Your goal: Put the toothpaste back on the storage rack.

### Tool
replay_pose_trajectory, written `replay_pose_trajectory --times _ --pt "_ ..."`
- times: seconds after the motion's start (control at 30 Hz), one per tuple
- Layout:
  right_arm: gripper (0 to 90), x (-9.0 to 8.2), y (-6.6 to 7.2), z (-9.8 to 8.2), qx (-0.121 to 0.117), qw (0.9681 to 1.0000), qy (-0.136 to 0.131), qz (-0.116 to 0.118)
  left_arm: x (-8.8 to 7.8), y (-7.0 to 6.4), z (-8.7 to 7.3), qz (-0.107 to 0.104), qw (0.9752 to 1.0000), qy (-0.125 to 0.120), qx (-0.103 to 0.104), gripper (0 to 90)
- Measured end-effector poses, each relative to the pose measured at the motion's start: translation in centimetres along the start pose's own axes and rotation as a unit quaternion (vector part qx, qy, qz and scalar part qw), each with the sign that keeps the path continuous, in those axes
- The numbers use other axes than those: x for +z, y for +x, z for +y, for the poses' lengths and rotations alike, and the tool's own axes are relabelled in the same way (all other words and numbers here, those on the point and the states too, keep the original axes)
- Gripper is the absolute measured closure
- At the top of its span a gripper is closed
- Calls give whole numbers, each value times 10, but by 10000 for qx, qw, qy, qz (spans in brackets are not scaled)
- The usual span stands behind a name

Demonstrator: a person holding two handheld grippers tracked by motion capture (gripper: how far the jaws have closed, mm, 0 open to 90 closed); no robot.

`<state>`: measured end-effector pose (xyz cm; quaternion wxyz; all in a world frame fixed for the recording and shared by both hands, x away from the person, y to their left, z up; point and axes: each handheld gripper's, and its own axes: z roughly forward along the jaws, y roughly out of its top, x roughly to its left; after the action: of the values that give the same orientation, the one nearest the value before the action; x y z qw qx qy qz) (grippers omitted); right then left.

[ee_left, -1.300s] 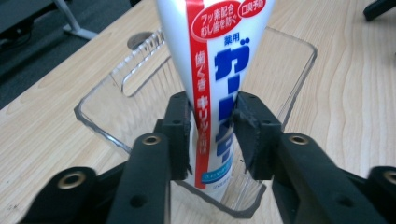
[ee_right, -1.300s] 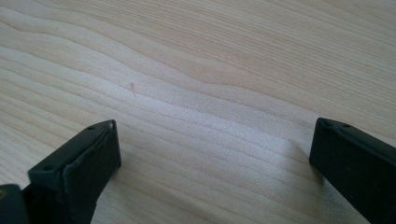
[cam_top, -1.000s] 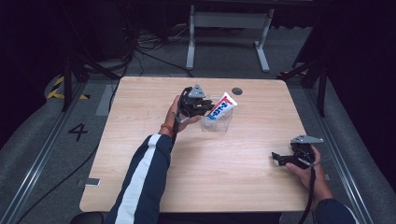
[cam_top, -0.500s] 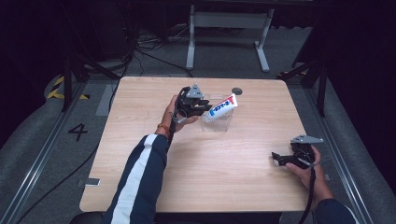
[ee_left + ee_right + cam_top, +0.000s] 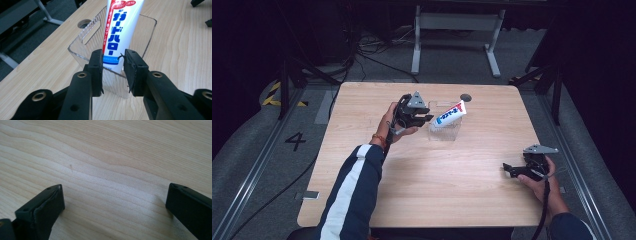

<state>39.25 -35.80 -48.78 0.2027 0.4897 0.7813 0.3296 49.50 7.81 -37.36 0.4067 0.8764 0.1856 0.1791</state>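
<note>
The left claw is clamped on the lower end of a white toothpaste tube, whose length slants up and away from the jaws over a clear plastic bin standing on the wooden table near its far edge. In the high view the left claw sits just left of the bin, and the tube leans toward the right above the bin's rim. The right claw rests low by the table's right edge, well apart from the bin, its jaws spread wide over bare wood in the right gripper view.
</note>
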Motion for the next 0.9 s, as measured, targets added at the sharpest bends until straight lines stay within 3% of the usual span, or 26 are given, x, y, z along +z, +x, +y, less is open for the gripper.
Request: replay_pose_trajectory --times 0.47,0.9 --pt "20 0 0 0 6 10000 1 -2 -18 -4 -15 295 9986 387 230 595" --pt "21 0 0 0 -1 10000 -1 -3 -33 -11 -26 388 9966 615 387 530"
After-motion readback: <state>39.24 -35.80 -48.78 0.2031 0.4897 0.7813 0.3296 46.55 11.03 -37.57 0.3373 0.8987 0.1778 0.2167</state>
